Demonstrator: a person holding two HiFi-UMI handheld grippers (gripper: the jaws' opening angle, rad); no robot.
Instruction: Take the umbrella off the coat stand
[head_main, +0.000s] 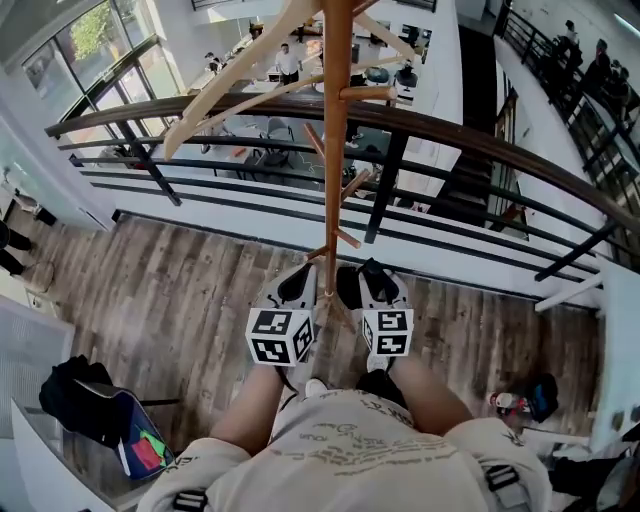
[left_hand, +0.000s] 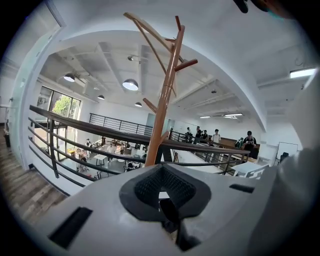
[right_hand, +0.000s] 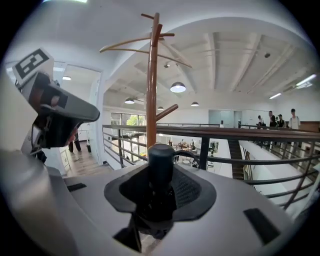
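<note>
The wooden coat stand (head_main: 336, 150) rises straight ahead of me in front of the railing, its pole (left_hand: 162, 115) (right_hand: 151, 90) filling the middle of both gripper views. A black cylindrical umbrella handle (right_hand: 161, 167) with a wrist loop stands between the pads of my right gripper (right_hand: 160, 192), which is shut on it. In the head view that gripper (head_main: 375, 288) sits just right of the pole. My left gripper (head_main: 297, 288) is just left of the pole. Its jaws (left_hand: 161, 194) stand apart with nothing that I can make out between them. Its body shows at the left of the right gripper view (right_hand: 55, 115).
A dark metal railing (head_main: 450, 130) with a wooden top rail runs across behind the stand, with an open atrium below it. A black backpack (head_main: 85, 400) lies on a surface at the lower left. A bottle and a dark bag (head_main: 520, 402) sit on the plank floor at the right.
</note>
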